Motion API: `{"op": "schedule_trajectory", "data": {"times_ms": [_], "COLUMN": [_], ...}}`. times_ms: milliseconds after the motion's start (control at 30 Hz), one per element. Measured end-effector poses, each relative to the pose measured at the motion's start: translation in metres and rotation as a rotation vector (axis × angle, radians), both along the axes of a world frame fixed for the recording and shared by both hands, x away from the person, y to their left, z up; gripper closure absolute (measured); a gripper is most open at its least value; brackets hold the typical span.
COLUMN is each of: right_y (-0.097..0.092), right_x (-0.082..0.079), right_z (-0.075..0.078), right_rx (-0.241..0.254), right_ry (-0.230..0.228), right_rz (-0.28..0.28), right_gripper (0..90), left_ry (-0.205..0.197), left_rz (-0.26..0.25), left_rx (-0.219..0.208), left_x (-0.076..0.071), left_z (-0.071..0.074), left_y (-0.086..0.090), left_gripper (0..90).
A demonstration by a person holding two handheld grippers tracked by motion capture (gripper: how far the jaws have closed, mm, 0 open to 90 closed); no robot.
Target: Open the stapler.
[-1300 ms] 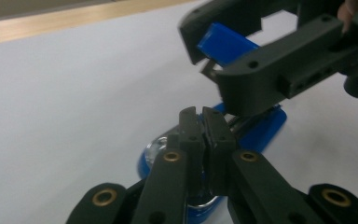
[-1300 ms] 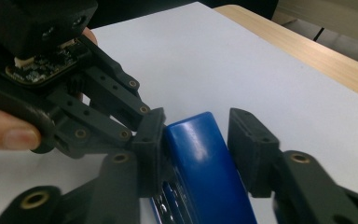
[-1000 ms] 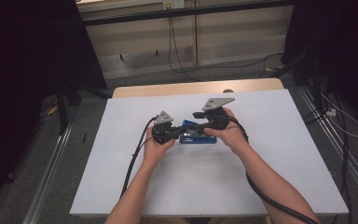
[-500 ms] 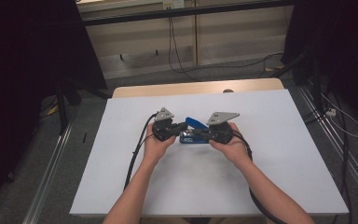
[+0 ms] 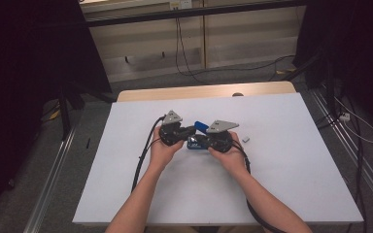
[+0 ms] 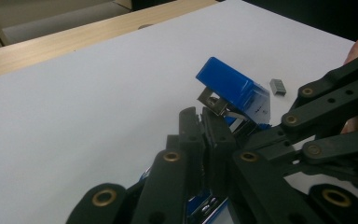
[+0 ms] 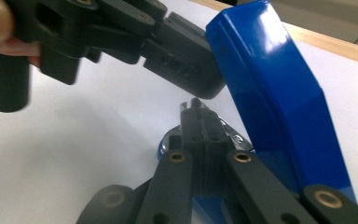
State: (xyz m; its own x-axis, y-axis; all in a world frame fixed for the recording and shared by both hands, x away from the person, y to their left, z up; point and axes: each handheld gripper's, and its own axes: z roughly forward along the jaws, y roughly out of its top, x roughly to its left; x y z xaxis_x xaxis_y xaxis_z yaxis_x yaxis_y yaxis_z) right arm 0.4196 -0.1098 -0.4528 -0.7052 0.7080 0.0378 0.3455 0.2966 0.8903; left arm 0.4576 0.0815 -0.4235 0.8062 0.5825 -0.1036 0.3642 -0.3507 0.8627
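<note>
A: Blue stapler point(image 5: 199, 135) mid-bench point(image 5: 291, 160), lid flipped up, wedged right between both claws.

B: Left claw point(image 6: 204, 122) clamped tight, tips at the raised lid's hinge. Right claw point(image 7: 199, 114) snapped shut too, tips pressed together over the metal base. Little staple strip point(image 5: 245, 139) just beside, lying loose on the white.

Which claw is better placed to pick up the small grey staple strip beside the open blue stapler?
Right, probably. The staple strip lies just beside the hand holding the right claw; the left claw is beyond the stapler. The right claw is shut, so must open first.
</note>
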Motion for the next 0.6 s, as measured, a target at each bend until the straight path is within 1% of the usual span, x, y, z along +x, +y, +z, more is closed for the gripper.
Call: {"op": "schedule_trajectory", "data": {"times_ms": [33,100,200,267,333,400,467,600], "right_y": [0.0007,0.0012,0.0022,0.0024,0.0017,0.0007,0.0015,0.0015], "right_x": [0.0005,0.0009,0.0018,0.0021,0.0018,0.0016,0.0008,0.0004], "right_z": [0.0004,0.0008,-0.001,-0.0034,-0.0048,-0.0054,-0.0056,-0.0057], "right_rx": [-0.002,0.011,-0.001,0.0,0.011,0.04,0.04,0.043], "right_ry": [-0.005,-0.011,-0.018,-0.022,-0.03,-0.032,-0.036,-0.039], "right_rz": [-0.005,-0.016,-0.028,-0.037,-0.061,-0.079,-0.089,-0.092], "right_gripper": [90.0,90.0,90.0,90.0,90.0,90.0,90.0,90.0], "left_ry": [0.002,0.005,0.0,-0.005,-0.005,-0.003,-0.002,0.007], "left_rz": [-0.001,-0.003,-0.008,-0.01,-0.009,-0.005,-0.005,-0.005], "left_rx": [0.002,0.001,0.004,0.008,0.009,0.007,0.01,0.006], "left_x": [0.0003,0.0004,0.0001,0.0,0.0,0.0004,0.0004,0.0006], "left_z": [0.0005,0.0013,0.004,0.0052,0.0051,0.0049,0.0052,0.0056], "left_y": [0.0,-0.0007,-0.003,-0.0038,-0.0038,-0.0034,-0.0034,-0.002], "left_gripper": [87.4,87.3,87.4,87.0,86.9,86.2,86.0,85.0]}}
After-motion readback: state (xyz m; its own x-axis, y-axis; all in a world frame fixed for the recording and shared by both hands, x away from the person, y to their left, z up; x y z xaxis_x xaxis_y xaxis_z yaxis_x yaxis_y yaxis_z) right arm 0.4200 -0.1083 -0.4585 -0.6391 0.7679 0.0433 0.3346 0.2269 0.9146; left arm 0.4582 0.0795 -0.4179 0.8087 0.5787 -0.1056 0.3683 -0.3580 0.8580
